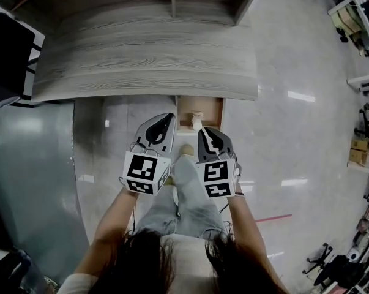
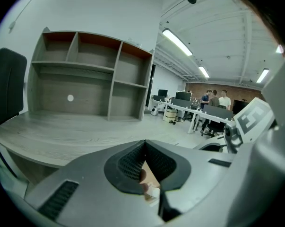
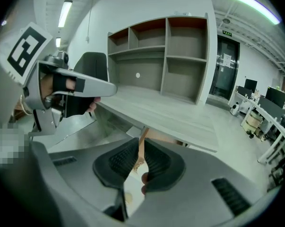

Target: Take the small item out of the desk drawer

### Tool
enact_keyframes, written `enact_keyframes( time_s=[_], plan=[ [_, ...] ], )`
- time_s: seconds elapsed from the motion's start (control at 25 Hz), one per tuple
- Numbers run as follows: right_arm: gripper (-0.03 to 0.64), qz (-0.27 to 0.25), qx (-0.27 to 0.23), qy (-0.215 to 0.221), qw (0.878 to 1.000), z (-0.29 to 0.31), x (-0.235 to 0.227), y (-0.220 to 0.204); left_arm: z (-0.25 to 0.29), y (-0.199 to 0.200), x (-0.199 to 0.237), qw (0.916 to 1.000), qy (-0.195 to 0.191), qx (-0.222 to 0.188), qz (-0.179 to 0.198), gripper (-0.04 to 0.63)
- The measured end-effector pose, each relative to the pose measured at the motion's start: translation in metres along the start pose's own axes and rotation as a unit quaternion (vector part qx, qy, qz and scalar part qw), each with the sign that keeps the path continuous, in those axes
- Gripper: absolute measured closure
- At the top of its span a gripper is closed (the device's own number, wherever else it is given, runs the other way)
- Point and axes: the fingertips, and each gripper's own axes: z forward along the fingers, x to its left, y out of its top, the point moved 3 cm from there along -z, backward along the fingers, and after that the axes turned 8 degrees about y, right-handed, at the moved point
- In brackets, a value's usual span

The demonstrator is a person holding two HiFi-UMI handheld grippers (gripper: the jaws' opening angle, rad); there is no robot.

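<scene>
Your left hand-held gripper (image 1: 170, 117) and right hand-held gripper (image 1: 203, 131) were closed, empty.
The small pale item (image 1: 197, 117) lay in the open light-wood drawer (image 1: 219, 110) under the grey wood-grain desk (image 1: 141, 60), seen between their tips.

We see our left gripper (image 2: 144, 142), jaws together and empty; the desk (image 2: 62, 131) lies at nine o'clock, the shelf unit (image 2: 85, 74) at eleven.

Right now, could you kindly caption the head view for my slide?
Both shut, the left gripper and right gripper hover over the open desk drawer with a small item inside.
</scene>
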Motion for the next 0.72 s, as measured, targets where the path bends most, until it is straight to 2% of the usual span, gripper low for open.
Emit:
enact_keyframes(
  time_s=[0.4, 0.72],
  plan=[
    [0.552, 0.013, 0.05, 0.008, 0.999, 0.046, -0.016, -0.036, 0.037, -0.041, 0.01, 0.9998, 0.003, 0.018, 0.0, 0.581],
    [0.523, 0.022, 0.081, 0.02, 0.996, 0.087, -0.021, -0.066, 0.062, -0.079, 0.022, 0.9992, 0.015, 0.034, -0.016, 0.581]
  ],
)
